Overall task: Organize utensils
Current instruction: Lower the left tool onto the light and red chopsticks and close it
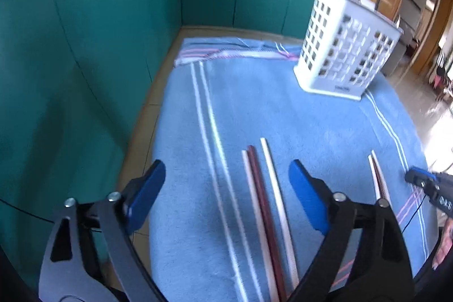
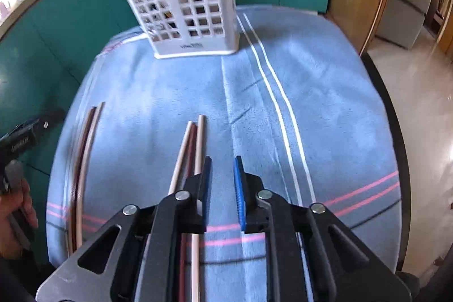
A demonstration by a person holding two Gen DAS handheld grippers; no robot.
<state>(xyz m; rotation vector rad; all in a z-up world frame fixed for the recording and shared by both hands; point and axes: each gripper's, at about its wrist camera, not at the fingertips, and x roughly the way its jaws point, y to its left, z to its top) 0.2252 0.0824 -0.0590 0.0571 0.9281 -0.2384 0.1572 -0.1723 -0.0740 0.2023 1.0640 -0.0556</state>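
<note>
Several chopsticks lie on a blue striped towel [image 1: 283, 118]. One group, cream and dark red [image 1: 266, 205], lies between my left gripper's [image 1: 228, 183] wide-open fingers; it shows at the left in the right wrist view [image 2: 82, 169]. A second group [image 2: 192, 149] lies just left of my right gripper [image 2: 223, 188], whose jaws stand a narrow gap apart with nothing between them; this group also shows in the left wrist view [image 1: 378, 180]. A white perforated utensil holder [image 1: 345, 47] stands upright at the towel's far side, also in the right wrist view [image 2: 184, 7], with utensil handles sticking out.
Teal cabinets [image 1: 99, 33] wall the left and far sides. The right gripper's tip [image 1: 424, 183] shows at the right edge of the left wrist view. The table's dark edge [image 2: 396, 137] and a shiny floor [image 2: 424, 104] are to the right.
</note>
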